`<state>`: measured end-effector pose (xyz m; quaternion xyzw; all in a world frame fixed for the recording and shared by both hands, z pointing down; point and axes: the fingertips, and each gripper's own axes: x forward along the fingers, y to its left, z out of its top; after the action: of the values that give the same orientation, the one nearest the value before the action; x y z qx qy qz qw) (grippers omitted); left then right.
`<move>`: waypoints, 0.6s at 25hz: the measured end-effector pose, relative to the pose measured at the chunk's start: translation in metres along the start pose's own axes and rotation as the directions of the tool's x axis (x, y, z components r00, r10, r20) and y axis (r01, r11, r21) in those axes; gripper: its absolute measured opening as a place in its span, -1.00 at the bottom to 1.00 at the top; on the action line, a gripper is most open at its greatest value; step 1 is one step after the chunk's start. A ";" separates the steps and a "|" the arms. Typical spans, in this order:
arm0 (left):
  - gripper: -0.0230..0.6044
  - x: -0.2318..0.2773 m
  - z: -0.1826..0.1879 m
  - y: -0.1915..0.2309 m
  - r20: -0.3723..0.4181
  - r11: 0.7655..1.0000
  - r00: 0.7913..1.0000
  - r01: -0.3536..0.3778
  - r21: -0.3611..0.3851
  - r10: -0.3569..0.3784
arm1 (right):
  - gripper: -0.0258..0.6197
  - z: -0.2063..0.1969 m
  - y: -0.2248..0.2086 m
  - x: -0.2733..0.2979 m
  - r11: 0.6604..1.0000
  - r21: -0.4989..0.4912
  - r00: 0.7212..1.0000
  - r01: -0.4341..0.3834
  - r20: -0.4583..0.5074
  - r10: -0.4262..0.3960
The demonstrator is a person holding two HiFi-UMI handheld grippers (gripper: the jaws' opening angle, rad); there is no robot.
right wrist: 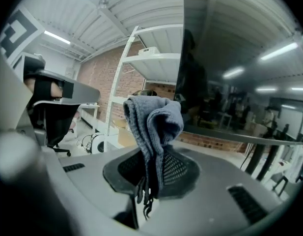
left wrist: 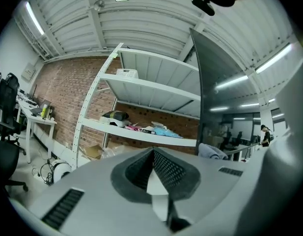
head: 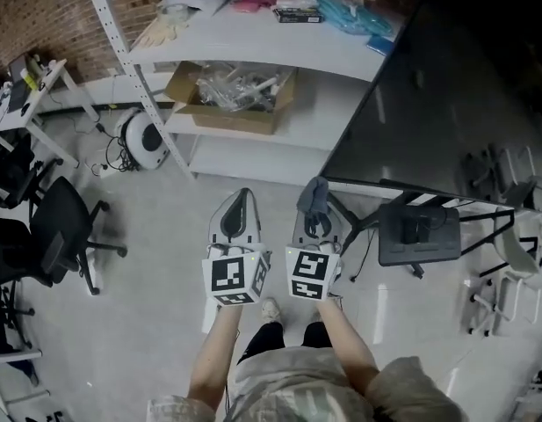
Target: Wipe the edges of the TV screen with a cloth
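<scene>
A large dark TV screen (head: 455, 95) stands on a wheeled stand at the right in the head view. Its lower left corner is just ahead of my right gripper (head: 316, 202). That gripper is shut on a grey-blue cloth (head: 314, 195), which bunches above the jaws in the right gripper view as the cloth (right wrist: 153, 127), beside the screen's left edge (right wrist: 183, 48). My left gripper (head: 238, 207) hangs next to it over the floor, shut with nothing in it. The left gripper view shows the screen (left wrist: 225, 92) at the right and the cloth (left wrist: 210, 151) low beside it.
White shelving (head: 253, 42) stands behind and left of the screen, with a cardboard box (head: 231, 95) and clutter on it. A black office chair (head: 51, 236) is at the left. The screen's stand base (head: 420, 234) and cables lie at the right.
</scene>
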<state>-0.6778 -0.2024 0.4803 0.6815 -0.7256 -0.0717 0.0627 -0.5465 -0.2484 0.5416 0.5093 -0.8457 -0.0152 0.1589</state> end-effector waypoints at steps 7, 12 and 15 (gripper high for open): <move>-0.88 -0.045 0.052 -0.058 0.047 0.999 0.998 0.050 0.020 -0.051 | -0.72 0.053 -0.030 -0.086 0.990 0.130 0.994 -0.058 0.102 0.045; -0.88 -0.078 0.085 -0.127 0.064 0.987 0.986 0.149 0.060 -0.153 | -0.72 0.092 -0.077 -0.157 0.985 0.164 0.975 -0.046 0.222 0.008; -0.88 -0.096 0.096 -0.180 0.066 0.970 0.973 0.215 0.112 -0.223 | -0.72 0.098 -0.110 -0.204 0.982 0.186 0.963 -0.023 0.267 -0.028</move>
<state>-0.5134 -0.1155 0.3526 0.7565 -0.6505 -0.0670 -0.0096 -0.3927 -0.1383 0.3762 0.5163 -0.8564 -0.0046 -0.0056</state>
